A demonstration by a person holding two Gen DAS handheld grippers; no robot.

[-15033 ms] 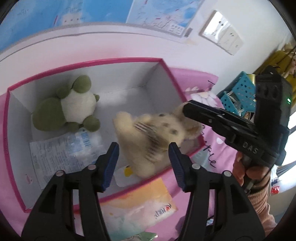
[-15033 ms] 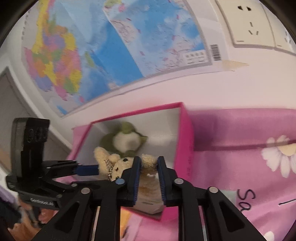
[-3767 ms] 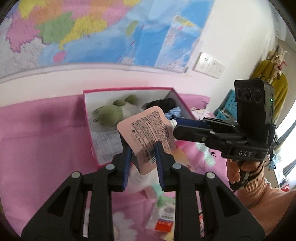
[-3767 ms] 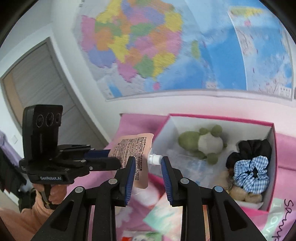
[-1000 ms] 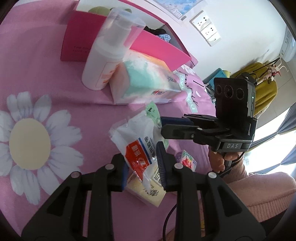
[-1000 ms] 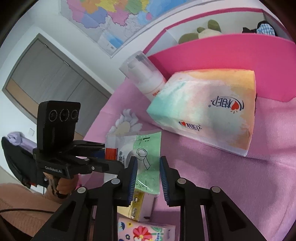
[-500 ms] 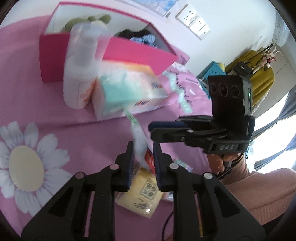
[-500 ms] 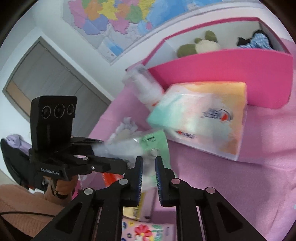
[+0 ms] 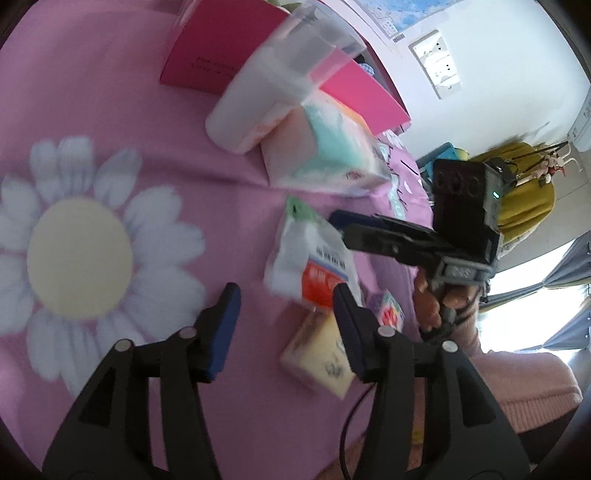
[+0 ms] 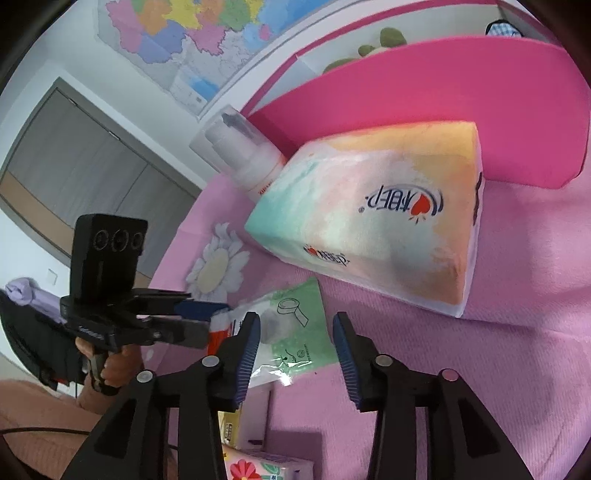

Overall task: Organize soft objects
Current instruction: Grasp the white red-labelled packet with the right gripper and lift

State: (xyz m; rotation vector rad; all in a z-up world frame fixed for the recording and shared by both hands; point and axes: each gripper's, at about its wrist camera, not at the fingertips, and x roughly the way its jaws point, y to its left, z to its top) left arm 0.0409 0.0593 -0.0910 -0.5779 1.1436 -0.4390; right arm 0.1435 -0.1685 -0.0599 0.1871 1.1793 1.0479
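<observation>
A clear plastic packet with a green header and red label [image 9: 312,258] lies on the pink cloth, also in the right wrist view [image 10: 291,334]. My left gripper [image 9: 286,314] is open with the packet between and just ahead of its fingers. My right gripper [image 10: 295,338] is open over the packet's green end. A pastel tissue pack [image 10: 373,229] lies in front of the pink storage box [image 10: 436,107], which holds a green plush toy [image 10: 388,38] and a checked scrunchie [image 10: 504,29].
A white pump bottle [image 10: 243,158] leans by the box and the tissue pack [image 9: 325,155]. A yellow packet [image 9: 319,356] and a small floral tissue packet [image 10: 266,469] lie near the cloth's front edge. A daisy print [image 9: 79,251] marks the cloth.
Both grippers were shut on the packet half a second ago and have opened. The packet has dropped onto the cloth between them.
</observation>
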